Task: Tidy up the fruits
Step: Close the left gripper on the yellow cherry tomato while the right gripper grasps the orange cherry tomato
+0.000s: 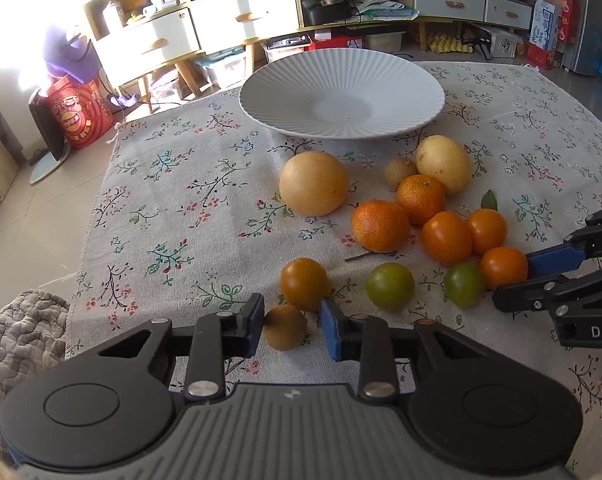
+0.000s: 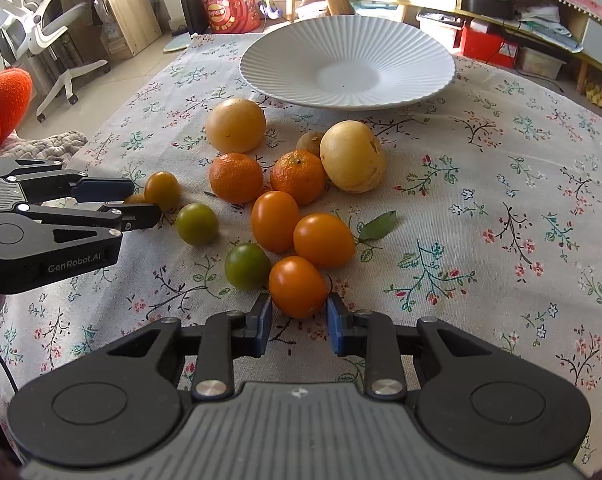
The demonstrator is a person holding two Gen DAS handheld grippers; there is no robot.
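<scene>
Several fruits lie on the floral tablecloth in front of an empty white ribbed plate [image 1: 341, 92], which also shows in the right wrist view [image 2: 347, 66]. My left gripper [image 1: 292, 326] is open around a small brown fruit [image 1: 285, 327], its left pad touching it, with an orange kumquat [image 1: 305, 283] just beyond. My right gripper [image 2: 299, 322] is open around the nearest orange kumquat [image 2: 298, 286], its pads close to both sides. The right gripper also shows in the left wrist view [image 1: 513, 280], and the left gripper shows in the right wrist view [image 2: 141, 200].
Further fruits: a large yellow round fruit [image 1: 313, 183], a pale yellow fruit [image 1: 443, 163], two tangerines [image 1: 380, 225], more orange kumquats [image 1: 447, 237], two green ones [image 1: 390, 285] and a loose leaf [image 2: 377, 226]. A quilted cloth [image 1: 21, 340] lies at the table's left edge.
</scene>
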